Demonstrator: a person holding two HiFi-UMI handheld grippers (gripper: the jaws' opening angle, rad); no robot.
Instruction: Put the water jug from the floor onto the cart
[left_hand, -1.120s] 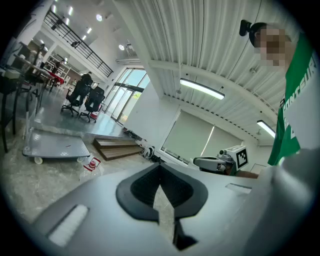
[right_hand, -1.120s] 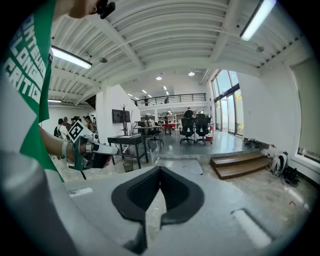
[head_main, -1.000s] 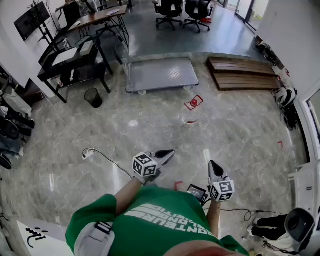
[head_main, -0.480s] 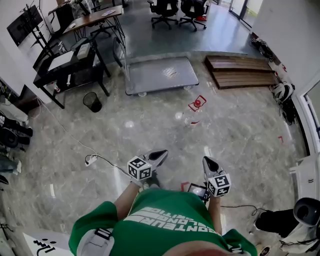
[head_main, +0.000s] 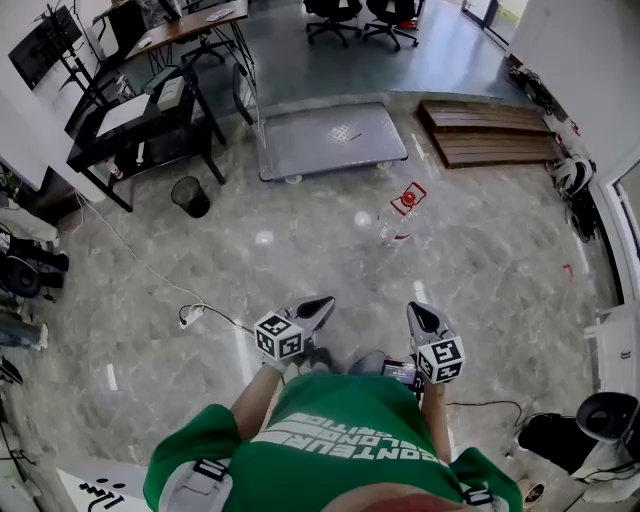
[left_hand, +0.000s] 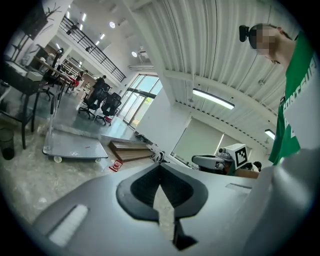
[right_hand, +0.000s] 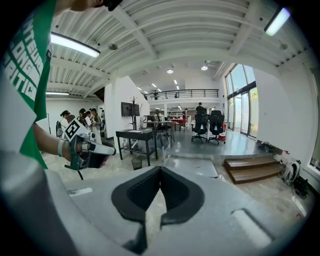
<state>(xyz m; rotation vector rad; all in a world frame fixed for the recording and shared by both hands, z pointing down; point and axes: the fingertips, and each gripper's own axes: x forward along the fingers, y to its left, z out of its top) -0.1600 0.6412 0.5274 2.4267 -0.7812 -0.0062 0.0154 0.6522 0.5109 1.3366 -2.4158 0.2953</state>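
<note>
- The hall is brightly and evenly lit; daylight is admitted through tall windows (right_hand: 240, 85), and ceiling light strips (left_hand: 212, 98) are seen glowing.
- Pale glare spots are reflected on the polished floor (head_main: 264, 238).
- Only faint, soft shadows are cast.
- Straight lines are strongly bent toward the edges in all views; the corners of both gripper views are blacked out.
- The left gripper (left_hand: 160, 165) and right gripper (right_hand: 160, 168), close to the lenses, are rendered soft.
</note>
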